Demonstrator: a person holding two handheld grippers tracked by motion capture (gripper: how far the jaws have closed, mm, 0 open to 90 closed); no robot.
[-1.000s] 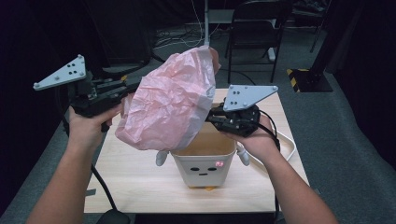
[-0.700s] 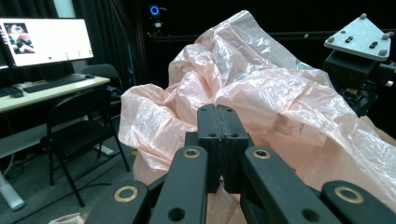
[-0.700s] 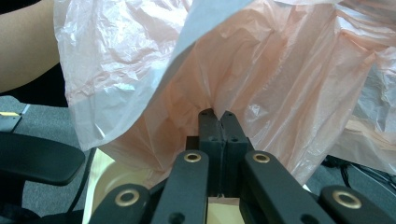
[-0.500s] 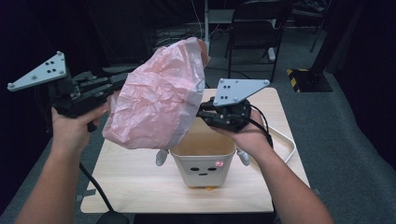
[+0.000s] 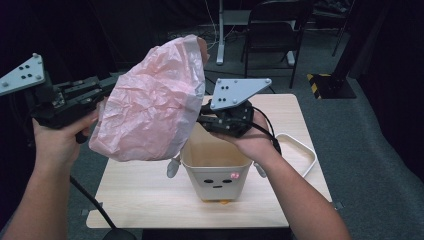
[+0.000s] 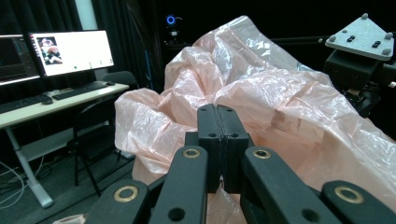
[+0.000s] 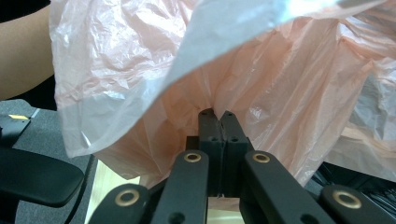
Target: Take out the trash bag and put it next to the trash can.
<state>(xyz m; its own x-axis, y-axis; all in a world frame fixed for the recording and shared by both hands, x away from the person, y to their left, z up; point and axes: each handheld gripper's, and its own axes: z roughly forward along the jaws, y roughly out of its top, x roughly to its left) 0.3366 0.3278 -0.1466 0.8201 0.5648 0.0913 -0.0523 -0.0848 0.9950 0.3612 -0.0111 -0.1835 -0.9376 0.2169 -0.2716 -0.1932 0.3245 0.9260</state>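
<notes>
A crumpled pink plastic bag (image 5: 150,110) hangs in the air, stretched between both grippers, above and left of a small white bin (image 5: 215,175) with a face drawn on it. The bin stands upright on the wooden table (image 5: 145,190). My left gripper (image 5: 102,89) holds the bag's left side; in the left gripper view the jaws (image 6: 218,112) are pressed together on the pink film (image 6: 289,116). My right gripper (image 5: 201,118) sits over the bin's rim, and its jaws (image 7: 218,116) pinch a fold of the bag (image 7: 280,79).
A white tray (image 5: 300,150) lies on the table's right side. Behind the table stands a black chair (image 5: 277,30). The left gripper view shows a desk with a lit monitor (image 6: 70,51) and another chair (image 6: 93,130) farther off.
Both hands have moved left and slightly up, carrying the bag with them. The bag now hangs more to the left of the bin's opening.
</notes>
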